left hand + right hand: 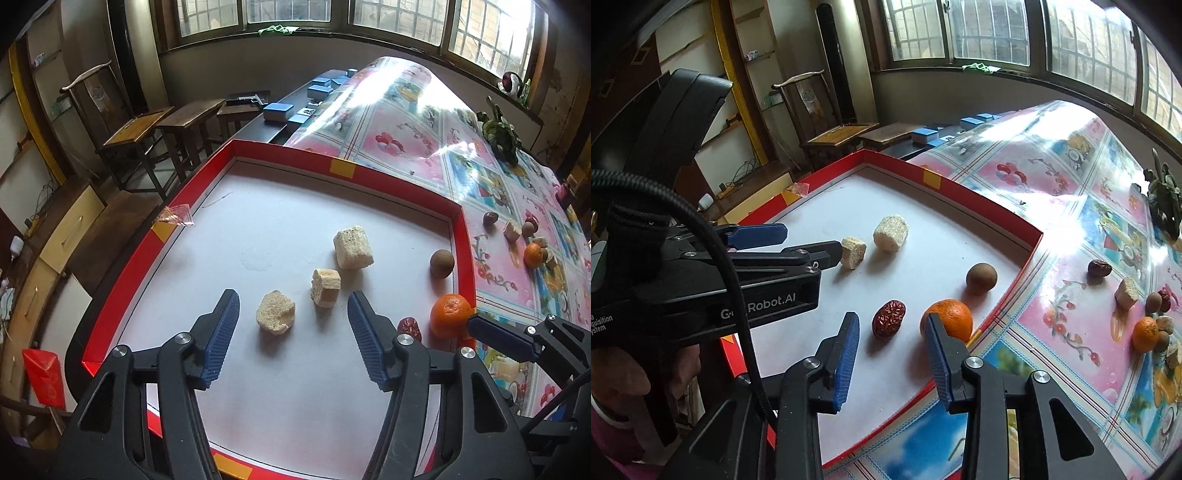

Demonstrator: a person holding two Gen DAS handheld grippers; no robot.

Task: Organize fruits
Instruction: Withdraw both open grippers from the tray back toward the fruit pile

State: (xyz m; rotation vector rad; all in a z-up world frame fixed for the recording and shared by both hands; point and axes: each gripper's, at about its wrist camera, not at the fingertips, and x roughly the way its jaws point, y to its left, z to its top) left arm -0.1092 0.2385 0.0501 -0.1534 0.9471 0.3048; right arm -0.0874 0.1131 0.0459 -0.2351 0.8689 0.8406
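**Q:** Fruits — where do they stand?

**Me:** Six pieces lie in the red-rimmed tray (466, 240) on the desk: three pale chunks, a brown round fruit (441, 263), a red date (888, 318) and an orange (949, 319). More wait on the flowered cloth (1071, 295). My left gripper (293, 325) hangs released over the nearest pale chunk (276, 312); my right gripper (892, 354) hangs parted and empty, date and orange just beyond its jaws.

**Q:** Which step?

**Me:** Drop-off looks finished, I judge. Next calls for a swing to the cloth, jaws wide, for the second orange (1144, 333).
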